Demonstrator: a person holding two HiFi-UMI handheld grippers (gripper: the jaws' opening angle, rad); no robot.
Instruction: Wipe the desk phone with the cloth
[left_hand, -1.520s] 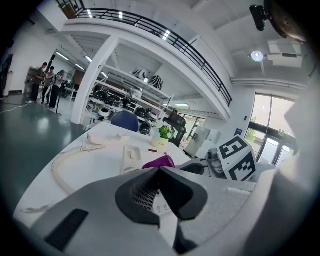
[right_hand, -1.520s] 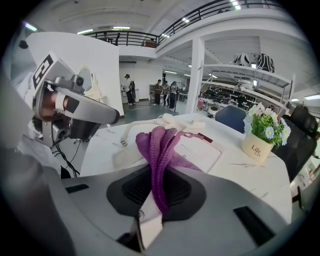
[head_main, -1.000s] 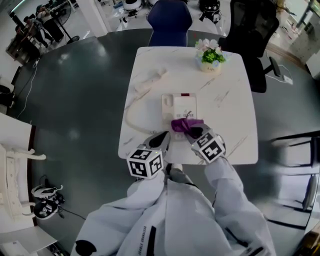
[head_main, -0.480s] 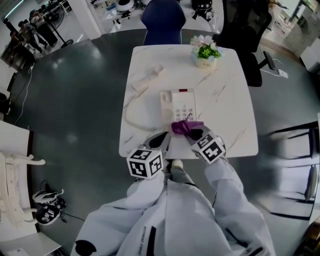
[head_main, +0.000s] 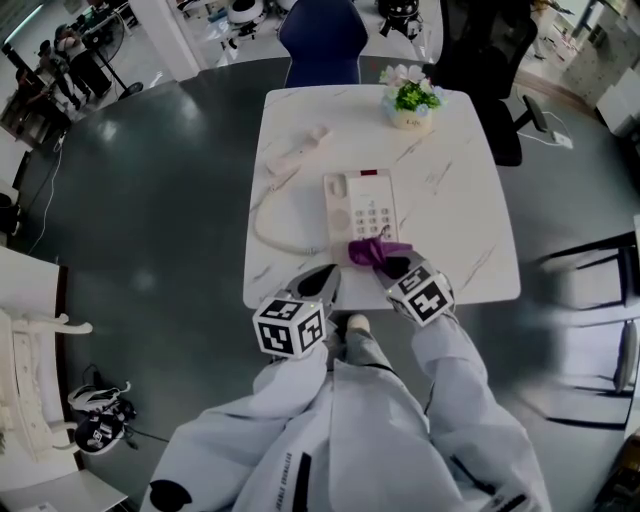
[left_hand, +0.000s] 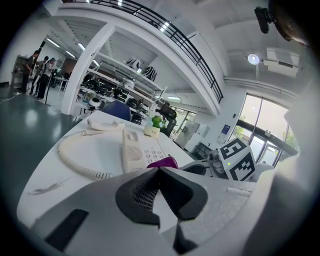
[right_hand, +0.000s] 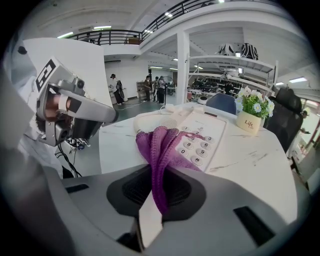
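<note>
Purple knit cloth (right_hand: 161, 142) is pinched between the closed jaws of the right gripper (right_hand: 159, 181), and its free end lies bunched on the near edge of the desk phone (head_main: 360, 205), just below the keypad. The left gripper (left_hand: 160, 172) has its jaws drawn together on nothing and sits to the near left of the phone, apart from it.

Beyond the phone and to its right, a small cream pot (head_main: 408, 120) holds white flowers and green leaves (head_main: 411, 95). The handset (head_main: 300, 150) lies off the phone, beyond it to the left, and the coiled cord (head_main: 268, 228) loops round the phone's left side.

The phone stands on a white marble-patterned table (head_main: 465, 210) over a dark glossy floor (head_main: 150, 200). A blue chair (head_main: 322, 38) and a black office chair (head_main: 490, 60) stand past the phone at the far side.

The cloth is in the right gripper's grip at the phone's near edge, while the left gripper is beside it without touching
</note>
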